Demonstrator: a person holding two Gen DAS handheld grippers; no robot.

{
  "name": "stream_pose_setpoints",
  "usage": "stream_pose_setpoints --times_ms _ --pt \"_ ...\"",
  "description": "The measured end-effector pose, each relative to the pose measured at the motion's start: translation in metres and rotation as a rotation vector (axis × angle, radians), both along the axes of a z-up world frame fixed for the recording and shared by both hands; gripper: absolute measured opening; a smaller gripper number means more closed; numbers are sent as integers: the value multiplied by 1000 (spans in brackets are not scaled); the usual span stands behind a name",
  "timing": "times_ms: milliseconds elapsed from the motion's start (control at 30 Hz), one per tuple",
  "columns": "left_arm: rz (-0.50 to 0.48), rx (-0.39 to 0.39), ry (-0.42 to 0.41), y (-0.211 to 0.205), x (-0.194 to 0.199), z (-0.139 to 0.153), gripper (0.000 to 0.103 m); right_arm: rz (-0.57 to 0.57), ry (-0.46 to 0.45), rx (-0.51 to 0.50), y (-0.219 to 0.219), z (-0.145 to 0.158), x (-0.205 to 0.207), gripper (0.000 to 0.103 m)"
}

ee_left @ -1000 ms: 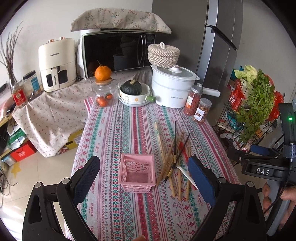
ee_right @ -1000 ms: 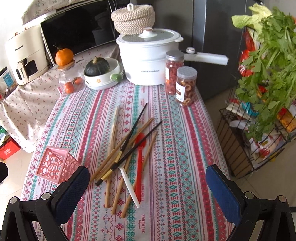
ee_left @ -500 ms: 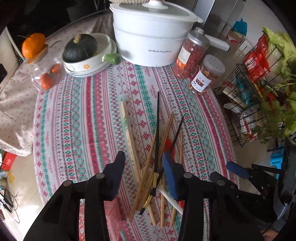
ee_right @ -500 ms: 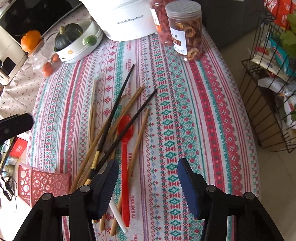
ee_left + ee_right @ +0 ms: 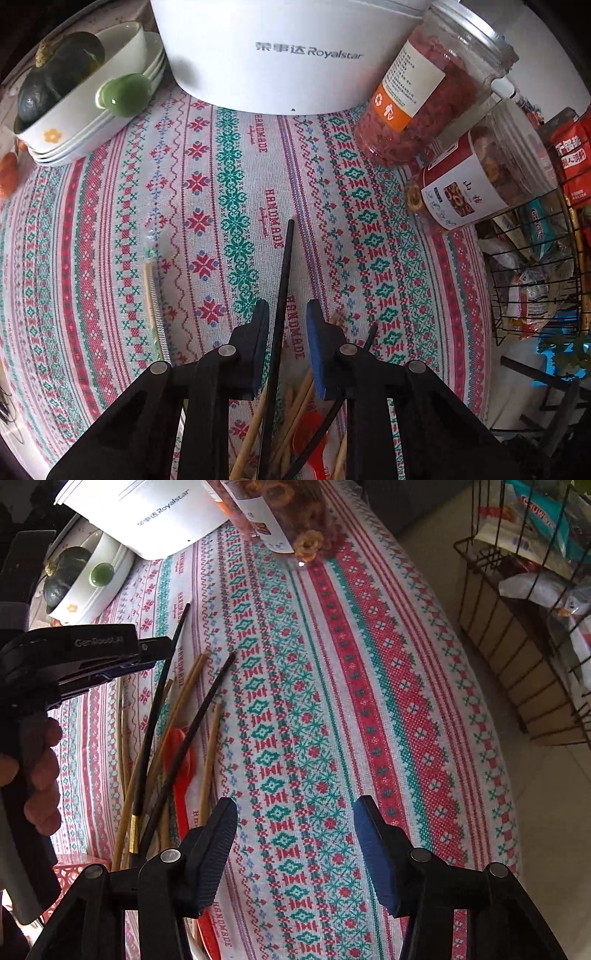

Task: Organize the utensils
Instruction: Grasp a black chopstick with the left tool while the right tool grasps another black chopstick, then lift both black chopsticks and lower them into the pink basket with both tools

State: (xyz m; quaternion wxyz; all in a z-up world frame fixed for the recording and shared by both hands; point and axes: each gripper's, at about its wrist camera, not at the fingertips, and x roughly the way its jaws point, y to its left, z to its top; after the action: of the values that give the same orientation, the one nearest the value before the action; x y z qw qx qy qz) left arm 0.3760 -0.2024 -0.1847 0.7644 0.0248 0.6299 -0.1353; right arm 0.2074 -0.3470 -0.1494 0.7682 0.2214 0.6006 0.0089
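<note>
A pile of wooden and black chopsticks with a red spoon (image 5: pixel 183 771) lies on the patterned tablecloth. My left gripper (image 5: pixel 284 314) is low over the pile, its jaws narrowly open on either side of a black chopstick (image 5: pixel 282 280) without touching it. It shows in the right wrist view (image 5: pixel 155 653) too, over the same chopstick (image 5: pixel 162 698). A second black chopstick (image 5: pixel 199 731) lies beside it. My right gripper (image 5: pixel 295 812) is open and empty above bare cloth, right of the pile. A corner of the pink basket (image 5: pixel 70 867) shows at lower left.
A white Royalstar pot (image 5: pixel 280 51) stands at the back, with two snack jars (image 5: pixel 413 99) to its right and a bowl with a squash (image 5: pixel 74 88) to its left. A wire rack (image 5: pixel 524 635) stands beyond the table's right edge.
Both grippers have come down and forward close to the table. The left jaws have narrowed around a black chopstick. The right gripper has moved right of the pile.
</note>
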Motion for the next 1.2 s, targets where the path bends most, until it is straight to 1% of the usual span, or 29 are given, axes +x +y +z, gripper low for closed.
stream_pose_setpoints --times_ms 33,67,100,133,200,333,400,500,600,700,767,867,900,933,1000,1067,1133,1200 --pt "-1 7 18 -2 1 -6 15 0 0 1 -1 0 0 58" --pt "14 9 -17 -2 1 -4 9 0 1 2 -1 -1 -1 58" --pt "21 5 -17 -1 1 -4 6 1 -1 3 -1 0 -2 58" --pt "27 -3 -5 1 0 -4 6 1 -4 3 1 1 -2 58" --pt "39 -16 -26 7 -7 4 5 1 -11 -2 2 2 0 58" --pt "32 -65 -110 31 -36 49 5 -10 -17 8 2 1 0 58" --pt "32 -106 -142 44 -54 75 5 -16 -7 0 2 -1 0 58" --pt "-2 -141 -211 60 -82 116 5 -18 -7 -5 3 -1 0 58" --pt "-35 -178 -287 71 -108 153 5 -18 -4 31 6 -4 3 58" --pt "-42 -243 -338 93 -137 182 5 -28 -5 53 10 -6 8 58" --pt "-50 -278 -375 108 -156 197 5 -29 -15 57 15 -8 12 58" --pt "-52 -323 -429 135 -187 218 5 -23 -28 92 25 -11 20 58" --pt "-52 -337 -445 144 -197 223 5 -16 -28 100 30 -13 23 56" --pt "-50 -346 -462 153 -207 229 5 0 -31 98 36 -14 27 51" --pt "-36 -362 -501 171 -226 238 5 28 -33 60 47 -16 35 42" --pt "-5 -383 -542 190 -239 248 5 41 -38 28 54 -17 43 39" --pt "29 -395 -585 208 -248 251 5 27 -52 41 54 -20 52 36" --pt "60 -401 -612 223 -254 249 5 -12 -51 66 50 -24 60 33"
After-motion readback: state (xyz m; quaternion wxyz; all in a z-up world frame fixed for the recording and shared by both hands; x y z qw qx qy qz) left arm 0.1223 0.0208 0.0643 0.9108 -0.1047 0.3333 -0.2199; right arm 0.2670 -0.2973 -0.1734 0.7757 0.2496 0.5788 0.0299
